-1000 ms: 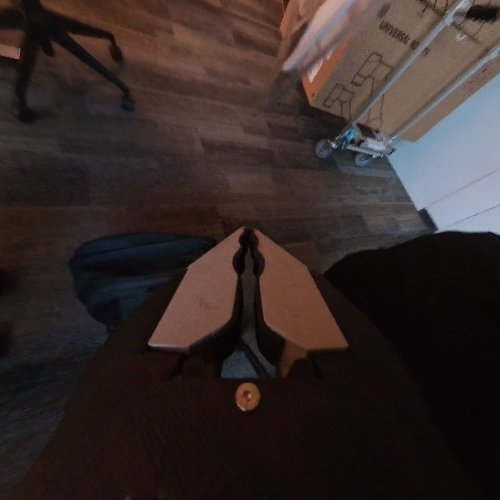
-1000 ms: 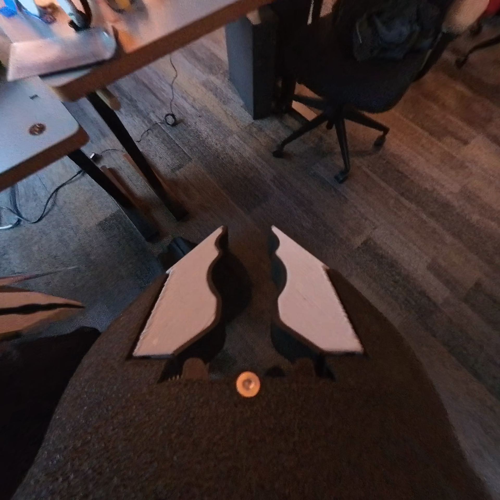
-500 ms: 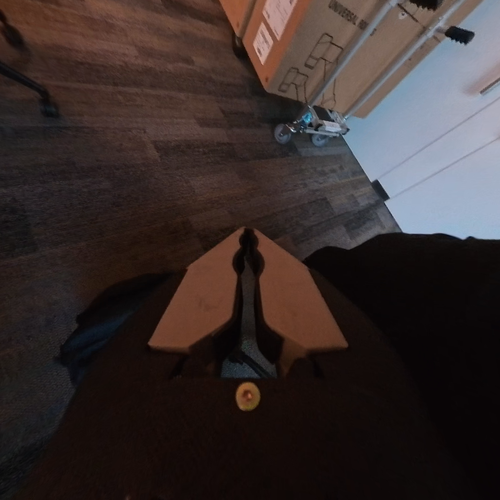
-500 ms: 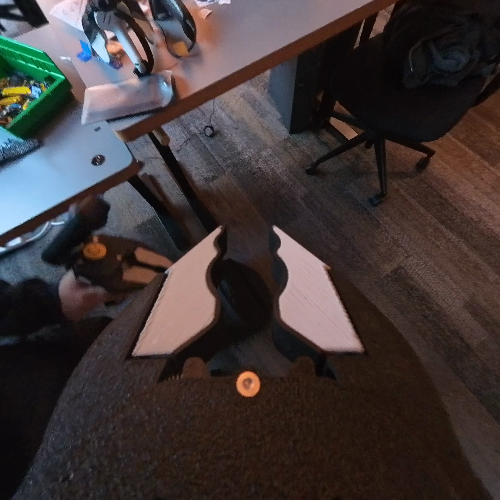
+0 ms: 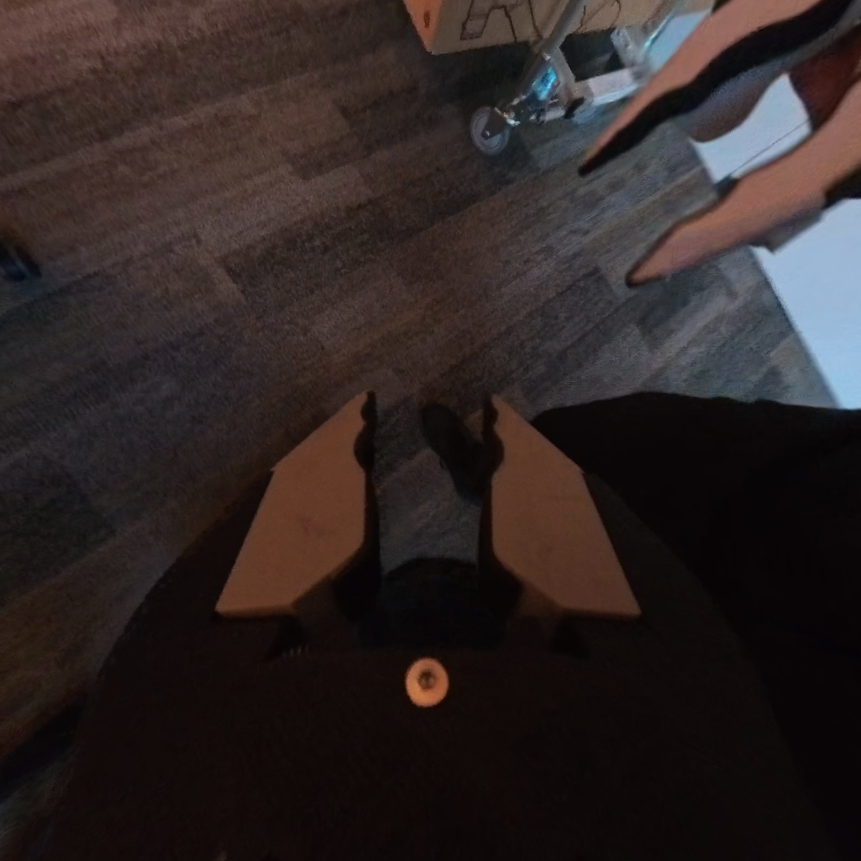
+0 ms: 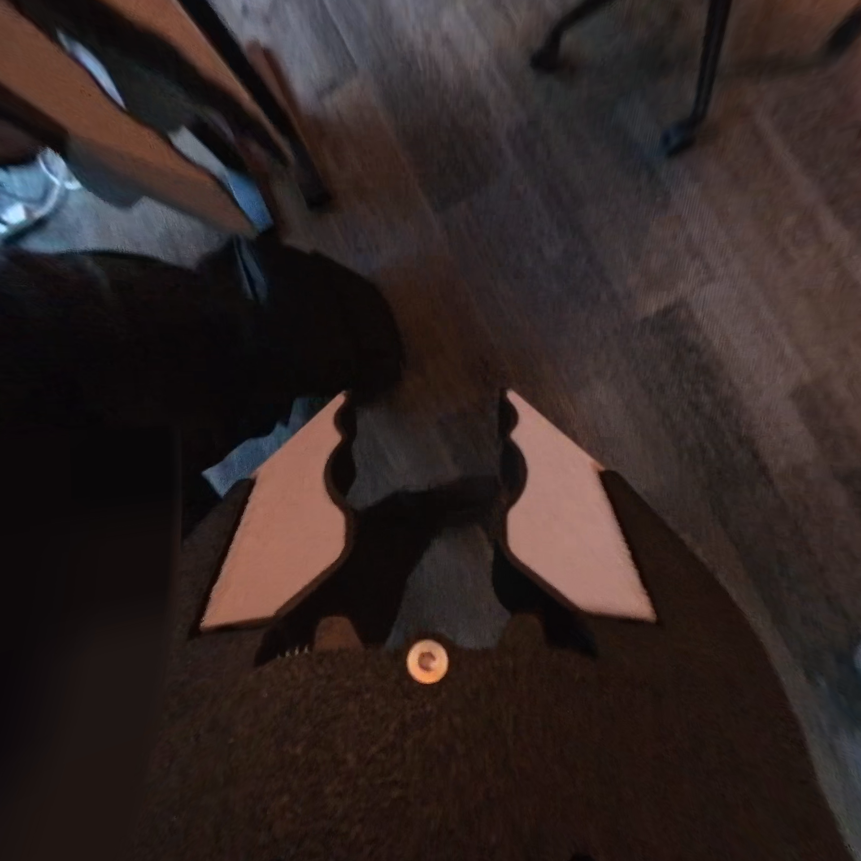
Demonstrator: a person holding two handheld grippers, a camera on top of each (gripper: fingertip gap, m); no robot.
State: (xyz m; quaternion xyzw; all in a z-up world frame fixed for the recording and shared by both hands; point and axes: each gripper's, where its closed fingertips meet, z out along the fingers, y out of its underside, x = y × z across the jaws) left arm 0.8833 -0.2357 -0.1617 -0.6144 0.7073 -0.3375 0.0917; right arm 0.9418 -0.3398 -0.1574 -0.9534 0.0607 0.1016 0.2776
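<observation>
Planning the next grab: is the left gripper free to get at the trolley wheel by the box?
Probably yes. The left gripper is open and empty, with bare carpet up to the wheel. The right gripper hangs beside that path, not across it.

left claw (image 5: 428, 410) spread apart, empty, right claw (image 6: 424, 405) spread apart, empty, both pointing downward

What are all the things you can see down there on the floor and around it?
grey patchwork carpet floor: one, grey-brown, fills both views
brown cardboard box: one, top edge of left view
metal wheeled cart: one, silver, under the box
black office chair legs: one set, top right of right view
wooden-edged table: one, blurred, top left of right view
dark clothing: black, right of left tongs
left tongs: open, empty, above carpet
right tongs: open, empty
</observation>
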